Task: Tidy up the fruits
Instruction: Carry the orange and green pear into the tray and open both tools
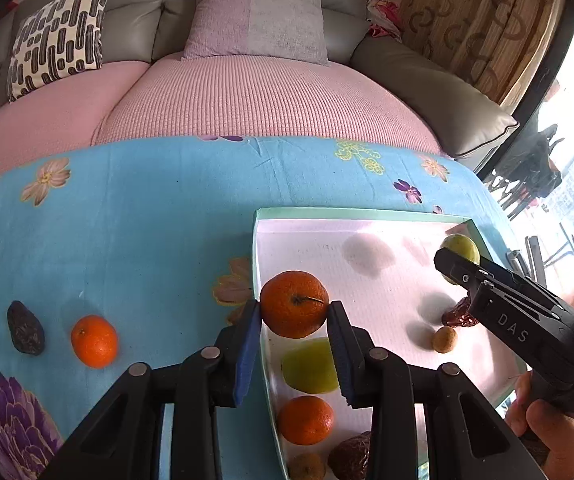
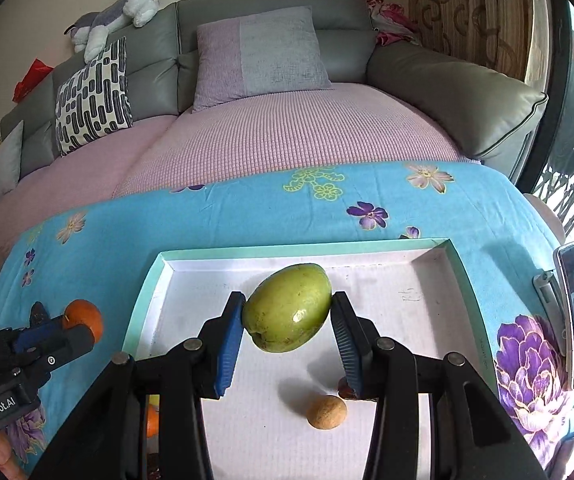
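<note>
Left wrist view: we hold an orange (image 1: 294,304) between the blue pads of our left gripper (image 1: 294,312), jaws closed on its sides, raised just over the left rim of the tray (image 1: 367,213). The tray, white inside with a pale green rim, lies on the blue flowered cloth (image 1: 147,208) toward its right edge.

In the right wrist view our right gripper (image 2: 287,312) clamps a green fruit (image 2: 287,308), lifted above the middle of the tray floor.

Already in the tray, along its left wall, we see a second green fruit (image 1: 310,366), another orange (image 1: 305,420), a dark wrinkled fruit (image 1: 351,460) and a small brownish one (image 1: 307,467) at the near corner. Toward the right wall lie a small tan fruit (image 1: 444,339) and a reddish date-like fruit (image 1: 457,314), partly hidden by the other gripper.

Still out on the cloth, near its left edge, are a loose orange (image 1: 94,341) and a dark dried fruit (image 1: 25,333), just beside each other.

We judge the job well past halfway: two fruits in hand to set down, then two left to fetch.
</note>
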A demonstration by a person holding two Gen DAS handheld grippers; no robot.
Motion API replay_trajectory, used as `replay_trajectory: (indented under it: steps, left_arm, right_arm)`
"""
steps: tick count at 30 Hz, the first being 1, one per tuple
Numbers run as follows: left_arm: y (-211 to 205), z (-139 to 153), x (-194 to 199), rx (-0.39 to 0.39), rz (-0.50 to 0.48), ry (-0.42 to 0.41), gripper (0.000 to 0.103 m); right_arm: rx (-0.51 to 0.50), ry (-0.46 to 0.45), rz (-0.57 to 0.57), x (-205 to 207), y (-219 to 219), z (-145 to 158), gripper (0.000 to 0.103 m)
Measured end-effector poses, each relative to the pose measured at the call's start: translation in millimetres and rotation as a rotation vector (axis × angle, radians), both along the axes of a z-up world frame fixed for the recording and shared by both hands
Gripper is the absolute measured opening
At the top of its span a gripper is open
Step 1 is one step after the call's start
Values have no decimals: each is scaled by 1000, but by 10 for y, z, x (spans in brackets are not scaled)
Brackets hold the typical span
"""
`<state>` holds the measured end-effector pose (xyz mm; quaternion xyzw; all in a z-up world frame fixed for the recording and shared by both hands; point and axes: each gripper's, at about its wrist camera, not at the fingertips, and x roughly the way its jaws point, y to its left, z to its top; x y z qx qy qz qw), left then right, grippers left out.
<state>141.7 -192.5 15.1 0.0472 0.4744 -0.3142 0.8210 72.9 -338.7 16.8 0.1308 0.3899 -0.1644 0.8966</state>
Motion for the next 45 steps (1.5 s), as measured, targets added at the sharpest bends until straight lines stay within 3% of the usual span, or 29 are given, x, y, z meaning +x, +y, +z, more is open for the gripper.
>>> replay_trajectory:
  steps: [4, 8, 15, 20, 32, 34, 37, 42, 45]
  left_arm:
    - [-177, -70, 64, 22, -27, 1, 36]
    - [-319, -140, 120, 57, -42, -2, 36]
    - [-532, -260, 131, 102, -74, -3, 36]
    - [-590, -393, 87, 131, -82, 7, 36]
    - [-566, -377, 54, 153, -92, 9, 37]
    - [-549, -354, 47, 145, -91, 7, 39]
    - [-526, -307, 46, 133, -86, 9, 52]
    - [-458, -205, 4, 103, -84, 11, 54]
    - [-374, -125, -26, 84, -70, 5, 61]
  right_arm:
    - [23, 23, -31, 29, -120, -105, 46]
    - [-26, 72, -44, 85, -171, -192, 46]
    - [27, 86, -64, 99, -312, -327, 46]
    - [54, 104, -73, 95, -386, -407, 46]
    - [80, 124, -76, 71, -407, -480, 46]
    - [83, 127, -75, 66, -411, -480, 46]
    - [80, 132, -72, 77, -415, -481, 46]
    - [57, 134, -70, 86, -392, -458, 46]
    - [40, 135, -70, 85, -370, -427, 49]
